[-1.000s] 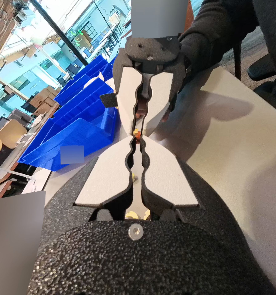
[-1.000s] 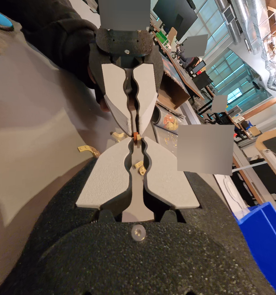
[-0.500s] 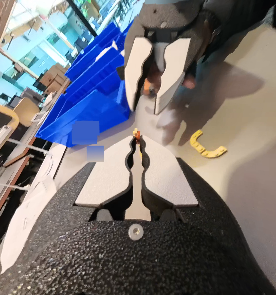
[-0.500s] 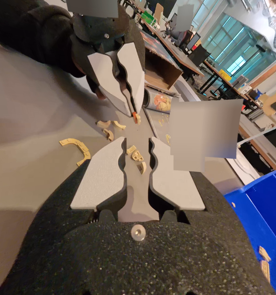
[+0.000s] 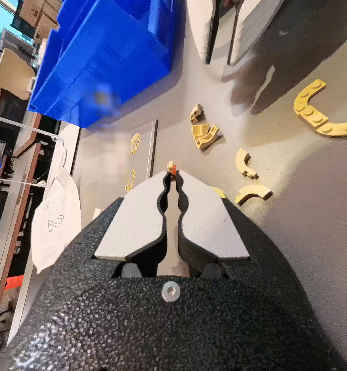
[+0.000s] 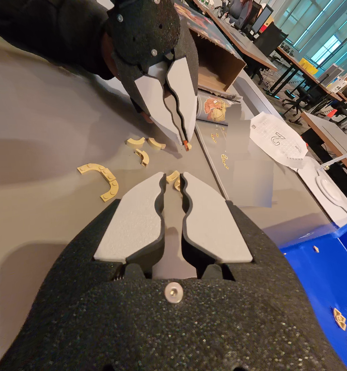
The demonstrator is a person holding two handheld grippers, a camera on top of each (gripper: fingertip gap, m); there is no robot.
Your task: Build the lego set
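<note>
My left gripper [image 5: 173, 174] is shut on a small orange-red piece [image 5: 174, 169] with a tan bit stuck on its far side. The right wrist view shows the left gripper [image 6: 185, 143] tilted down, with that piece [image 6: 186, 146] just above the grey table [image 6: 48, 124]. My right gripper [image 6: 173, 175] is open and holds nothing. Two small tan pieces [image 6: 172, 177] lie on the table beyond its tips, untouched. The left wrist view shows the right gripper's fingers [image 5: 200, 30] hanging above the table. Tan arch bricks [image 6: 142, 157] and a U-shaped tan plate [image 6: 102, 180] lie between the grippers.
Blue bins stand at the table's side [image 5: 108, 60] and near my right gripper [image 6: 329, 271], the nearer one with tan pieces in it. A booklet [image 5: 142, 148], a white paper bag [image 6: 277, 140] and a cardboard box [image 6: 214, 66] lie beyond. The grippers' ends are close to 9 cm from one another. Between my right fingertips and the U-shaped tan plate [image 6: 102, 180] there is roughly 7 cm. Seen from the left wrist view [image 5: 322, 110] as well.
Both grippers met tip to tip on the orange-red piece. The right one let go, opened and drew back, then narrowed somewhat. The left one kept the piece and tilted down toward the table.
</note>
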